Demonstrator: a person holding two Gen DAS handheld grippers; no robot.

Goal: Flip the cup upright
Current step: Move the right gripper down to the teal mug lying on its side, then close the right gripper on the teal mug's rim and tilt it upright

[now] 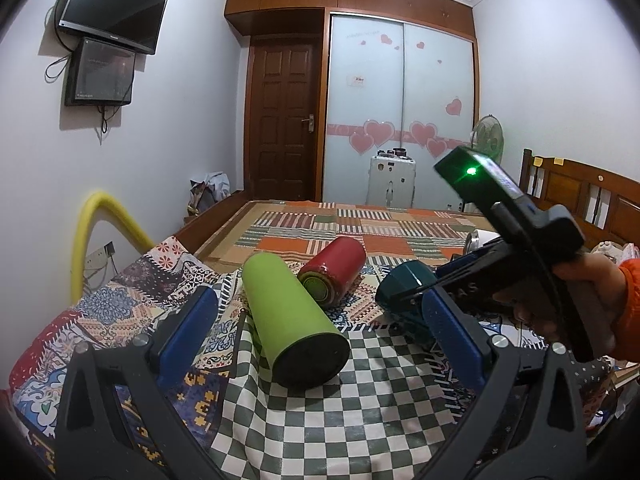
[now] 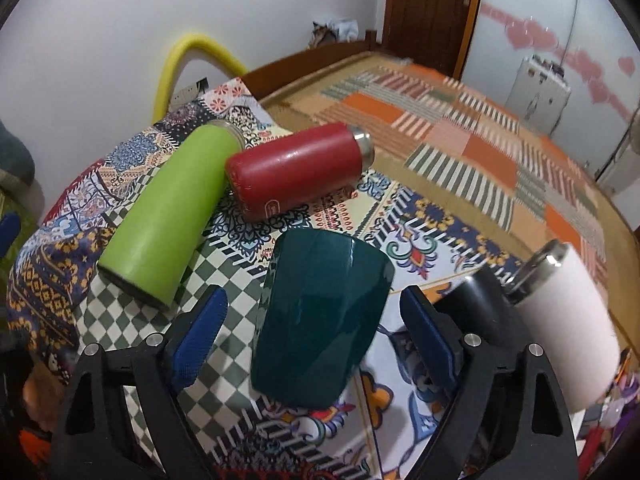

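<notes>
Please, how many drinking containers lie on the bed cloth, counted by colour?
Green bottle: 1
Red bottle: 1
Dark teal cup: 1
White bottle: 1
Total: 4
All four lie on their sides; the teal cup sits between the open right tongs.

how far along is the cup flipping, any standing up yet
Nothing looks done: the green cup, red cup, teal cup and white cup all lie on their sides on the patterned cloth. In hand: the right gripper has its jaws open on either side of the teal cup, not clamped. The left gripper, open, faces the green cup. Every flip remains.
</notes>
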